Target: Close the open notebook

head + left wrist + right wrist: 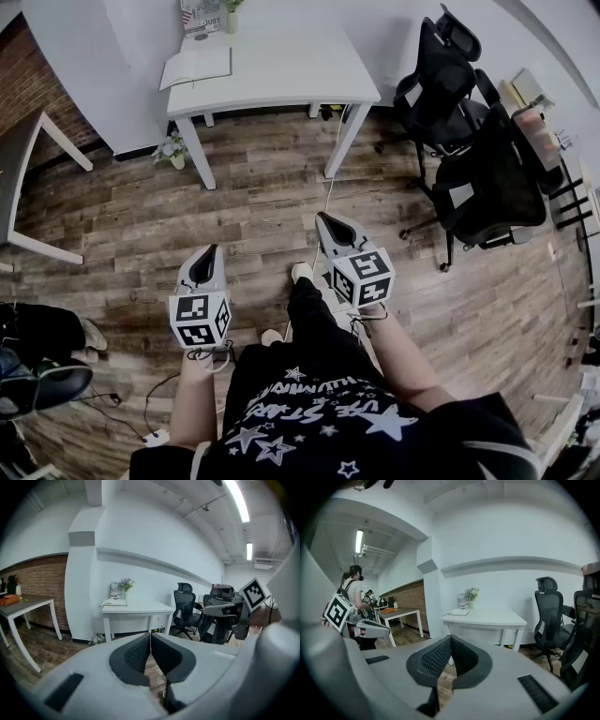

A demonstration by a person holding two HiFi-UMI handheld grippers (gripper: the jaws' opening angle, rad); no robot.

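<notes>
An open white notebook [195,67] lies at the left end of a white table [281,75] far ahead; it also shows in the left gripper view as the notebook [113,603] and in the right gripper view as the notebook [457,613]. My left gripper [207,253] is held over the wooden floor, well short of the table, its jaws shut with nothing between them. My right gripper [324,220] hangs beside it, also shut and empty. Both point toward the table, slightly downward.
Black office chairs [469,159] stand to the right of the table. A small vase with flowers [231,17] and a printed card [201,17] sit at the table's back. A second table [33,178] stands left. A potted flower [172,150] sits on the floor.
</notes>
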